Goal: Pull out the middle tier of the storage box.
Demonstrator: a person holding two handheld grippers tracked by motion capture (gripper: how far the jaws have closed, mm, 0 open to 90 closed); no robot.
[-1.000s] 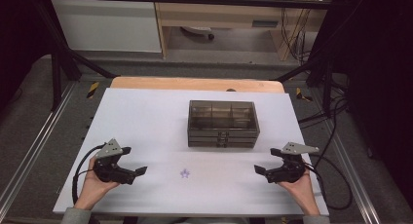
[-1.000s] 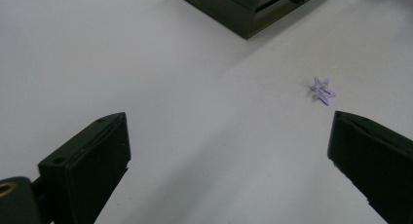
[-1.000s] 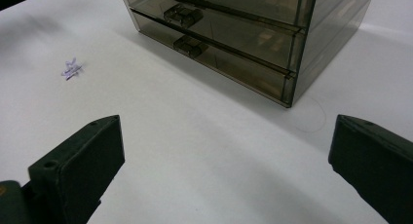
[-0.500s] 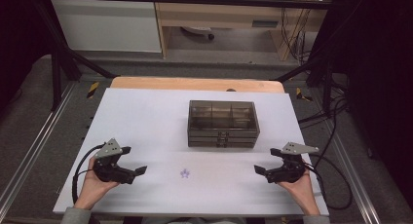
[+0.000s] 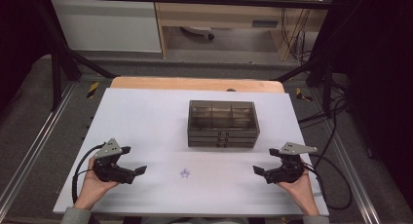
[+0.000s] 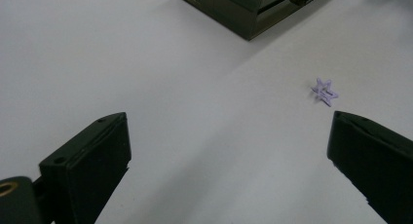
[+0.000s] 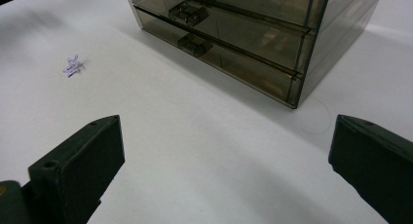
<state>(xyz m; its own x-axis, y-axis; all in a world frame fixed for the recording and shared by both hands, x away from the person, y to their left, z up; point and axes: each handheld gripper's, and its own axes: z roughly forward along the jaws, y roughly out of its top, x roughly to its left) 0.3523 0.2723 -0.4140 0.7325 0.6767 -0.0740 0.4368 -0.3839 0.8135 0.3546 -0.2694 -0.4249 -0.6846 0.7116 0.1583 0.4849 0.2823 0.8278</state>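
Two black hand-held grippers low on the white table (image 5: 146,112), both with jaws spread wide and empty: left gripper (image 5: 138,171) near the left edge, right gripper (image 5: 258,171) near the right. Between them, apart from both, a small purple star-shaped piece (image 5: 184,174). Farther back, a smoky translucent plastic drawer box (image 5: 222,122), drawers closed.

The left claw (image 5: 138,171) sits at the near left of the bench (image 5: 146,117), held in the left hand (image 5: 92,185), jaws set wide apart and pointing inward to the right. The right claw (image 5: 258,171) sits at the near right, held in the right hand (image 5: 297,187), jaws likewise wide apart and pointing inward to the left. Both forearms enter from the bottom edge. Neither claw holds anything.
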